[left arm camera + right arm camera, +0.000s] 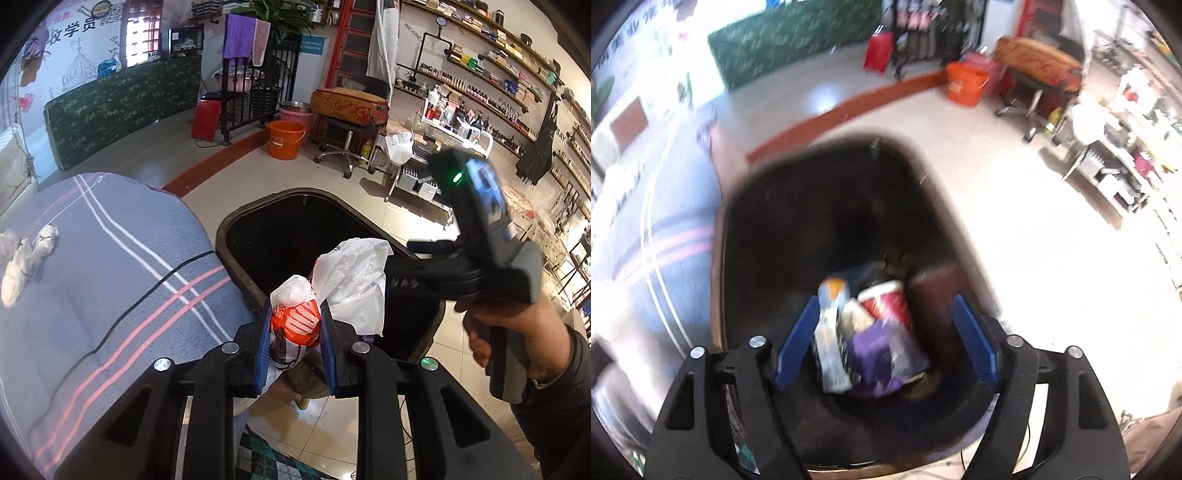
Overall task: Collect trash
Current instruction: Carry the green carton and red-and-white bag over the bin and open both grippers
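Note:
My left gripper [295, 325] is shut on an orange-and-white plastic bag of trash [297, 319], held at the near rim of a dark trash bin [236, 236]. A crumpled white plastic bag [354, 280] hangs over the bin beside it, by the front of the right gripper's black body [436, 277]; whether that gripper holds it is hidden. In the blurred right wrist view my right gripper [886, 343] is open above the bin [757, 258]. Inside lie a red-and-white cup [890, 301], a silver wrapper [831, 343] and a purple packet [875, 354].
A blue-grey striped sofa [110, 277] lies left of the bin, with crumpled tissues [26, 258] on it. An orange bucket [286, 138], a stool with a case [349, 107] and product shelves [480, 92] stand across the tiled floor.

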### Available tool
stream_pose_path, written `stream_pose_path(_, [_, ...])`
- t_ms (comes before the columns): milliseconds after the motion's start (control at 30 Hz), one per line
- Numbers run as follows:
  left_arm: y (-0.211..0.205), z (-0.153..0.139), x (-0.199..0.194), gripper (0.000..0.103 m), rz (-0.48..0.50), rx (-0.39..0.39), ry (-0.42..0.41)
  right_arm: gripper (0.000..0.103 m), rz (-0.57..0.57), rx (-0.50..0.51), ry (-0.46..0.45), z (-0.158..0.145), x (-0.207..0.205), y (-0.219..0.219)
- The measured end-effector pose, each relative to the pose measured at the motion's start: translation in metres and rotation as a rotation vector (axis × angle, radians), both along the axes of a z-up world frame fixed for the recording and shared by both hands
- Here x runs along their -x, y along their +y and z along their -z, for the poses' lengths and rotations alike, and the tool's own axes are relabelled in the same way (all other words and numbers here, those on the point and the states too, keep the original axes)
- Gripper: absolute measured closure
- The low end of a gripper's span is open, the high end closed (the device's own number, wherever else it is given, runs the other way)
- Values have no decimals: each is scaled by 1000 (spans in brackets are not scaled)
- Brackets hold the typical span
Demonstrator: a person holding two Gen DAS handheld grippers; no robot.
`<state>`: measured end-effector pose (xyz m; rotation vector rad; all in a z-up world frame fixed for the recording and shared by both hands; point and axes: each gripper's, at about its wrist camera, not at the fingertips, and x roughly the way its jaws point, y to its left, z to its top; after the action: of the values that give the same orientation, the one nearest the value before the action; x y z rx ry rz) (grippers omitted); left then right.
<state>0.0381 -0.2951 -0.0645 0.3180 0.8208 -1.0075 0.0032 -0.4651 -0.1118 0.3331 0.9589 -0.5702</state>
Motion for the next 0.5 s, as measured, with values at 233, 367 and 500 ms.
stream_pose_path(233, [-31, 11, 2, 79, 37, -39, 22, 20, 132, 32, -187, -38, 31, -26])
stream_pose_path(367, [-48, 20, 2, 79, 50, -68, 38, 20, 155, 42, -237, -48, 41, -23])
stream_pose_path(500, [-64, 29, 0, 79, 59, -95, 71, 20, 171, 45, -265, -53, 45, -23])
